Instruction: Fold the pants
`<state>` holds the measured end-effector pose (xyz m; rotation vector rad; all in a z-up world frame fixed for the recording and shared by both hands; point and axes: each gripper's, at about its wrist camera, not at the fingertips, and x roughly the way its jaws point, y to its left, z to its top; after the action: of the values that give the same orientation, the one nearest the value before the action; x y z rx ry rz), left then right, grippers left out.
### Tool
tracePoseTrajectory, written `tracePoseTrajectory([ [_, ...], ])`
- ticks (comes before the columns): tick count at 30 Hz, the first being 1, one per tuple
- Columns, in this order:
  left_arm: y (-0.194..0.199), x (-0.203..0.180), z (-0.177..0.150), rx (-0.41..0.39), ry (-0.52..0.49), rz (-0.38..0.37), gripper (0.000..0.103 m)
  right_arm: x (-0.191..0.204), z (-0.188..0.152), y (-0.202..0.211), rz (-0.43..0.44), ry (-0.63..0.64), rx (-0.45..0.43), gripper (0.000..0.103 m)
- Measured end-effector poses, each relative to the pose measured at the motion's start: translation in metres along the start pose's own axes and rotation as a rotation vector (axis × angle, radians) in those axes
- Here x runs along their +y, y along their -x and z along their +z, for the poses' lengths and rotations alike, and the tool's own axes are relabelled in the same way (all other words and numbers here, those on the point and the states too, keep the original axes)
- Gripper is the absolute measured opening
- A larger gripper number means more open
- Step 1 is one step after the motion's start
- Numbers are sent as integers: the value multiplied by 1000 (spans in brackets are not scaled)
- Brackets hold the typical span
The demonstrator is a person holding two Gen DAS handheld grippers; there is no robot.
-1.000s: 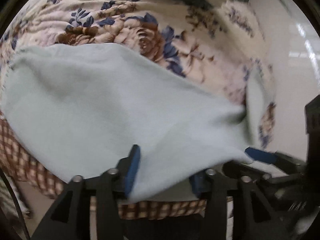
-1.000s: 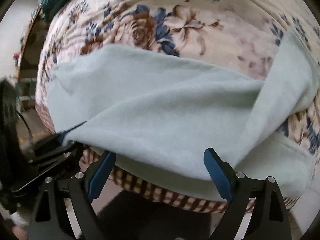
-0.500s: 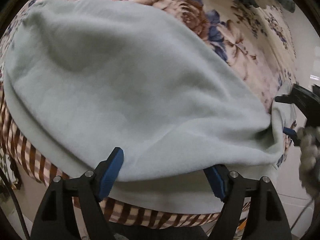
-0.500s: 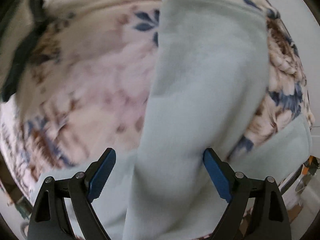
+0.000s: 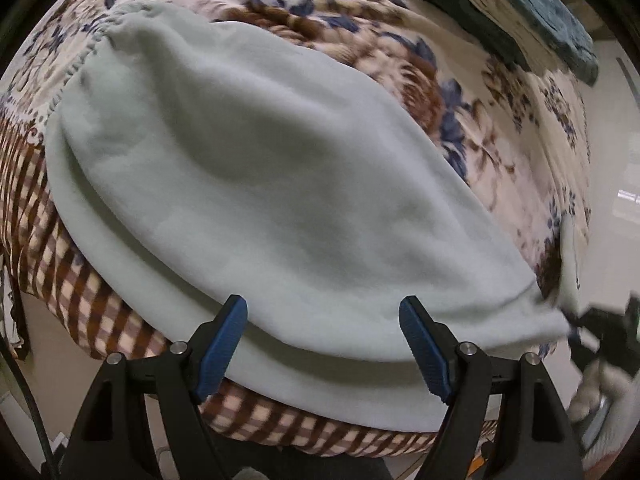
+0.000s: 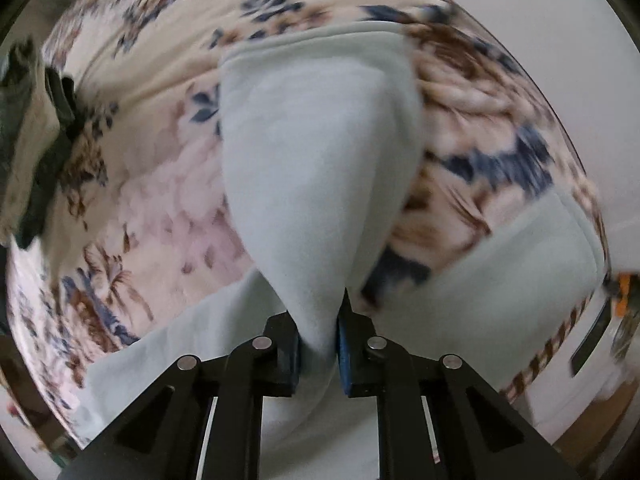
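Note:
Pale mint fleece pants [image 5: 256,184] lie folded over on a floral blanket, their elastic waistband [image 5: 86,52] at the upper left. My left gripper [image 5: 324,332] is open, its blue pads either side of the near folded edge, holding nothing. My right gripper [image 6: 318,340] is shut on a pant leg [image 6: 316,160], which stretches away from the jaws to its hem. In the left wrist view the right gripper [image 5: 592,324] shows blurred at the far right, at the cloth's corner. The other leg [image 6: 520,264] lies to the right.
The floral blanket [image 5: 400,40] covers the bed, with a brown checked border [image 5: 52,264] hanging over the near edge. Dark teal folded fabric [image 5: 520,16] lies at the far right of the bed. Dark clothing [image 6: 44,128] lies at the left in the right wrist view.
My right gripper has shut on the pant leg; it was open half a second ago. My left gripper let go a second ago and has stayed open at the folded edge.

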<state>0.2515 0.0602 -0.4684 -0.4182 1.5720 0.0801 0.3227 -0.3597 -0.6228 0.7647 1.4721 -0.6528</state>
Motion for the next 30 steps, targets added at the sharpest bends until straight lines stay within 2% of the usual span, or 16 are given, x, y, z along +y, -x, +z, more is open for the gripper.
tracePoseTrajectory([
  [4, 1, 28, 9, -4, 37, -6, 77, -68, -31, 22, 93, -140, -47, 15],
  [7, -2, 54, 14, -5, 73, -12, 77, -130, -67, 31, 167, -302, -64, 15],
  [10, -13, 84, 21, 15, 139, -38, 77, -176, -103, 2, 243, -439, -21, 16],
  [12, -20, 105, 27, 21, 202, -53, 77, -189, -117, -26, 290, -503, 36, 20],
  [13, -22, 115, 30, 17, 229, -58, 77, -193, -124, -39, 296, -524, 60, 27],
  [15, -25, 134, 36, 7, 276, -83, 77, -194, -130, -48, 308, -529, 63, 37],
  [17, -24, 150, 40, -7, 312, -109, 77, -186, -131, -43, 298, -483, 45, 65],
  [19, -21, 164, 47, -31, 347, -152, 77, -175, -133, -35, 294, -414, 9, 75],
  [22, -11, 177, 58, -101, 382, -152, 77, -153, -133, -17, 217, -287, -36, 76],
  [24, -6, 183, 68, -158, 401, -109, 77, -143, -131, -6, 193, -256, -67, 76],
  [27, -6, 187, 84, -196, 411, -55, 77, -135, -125, 12, 168, -253, -138, 78],
  [28, -8, 187, 89, -206, 412, -54, 77, -133, -122, 20, 123, -243, -175, 84],
  [30, -10, 185, 96, -216, 409, -25, 77, -121, -110, 29, 22, -202, -245, 85],
])
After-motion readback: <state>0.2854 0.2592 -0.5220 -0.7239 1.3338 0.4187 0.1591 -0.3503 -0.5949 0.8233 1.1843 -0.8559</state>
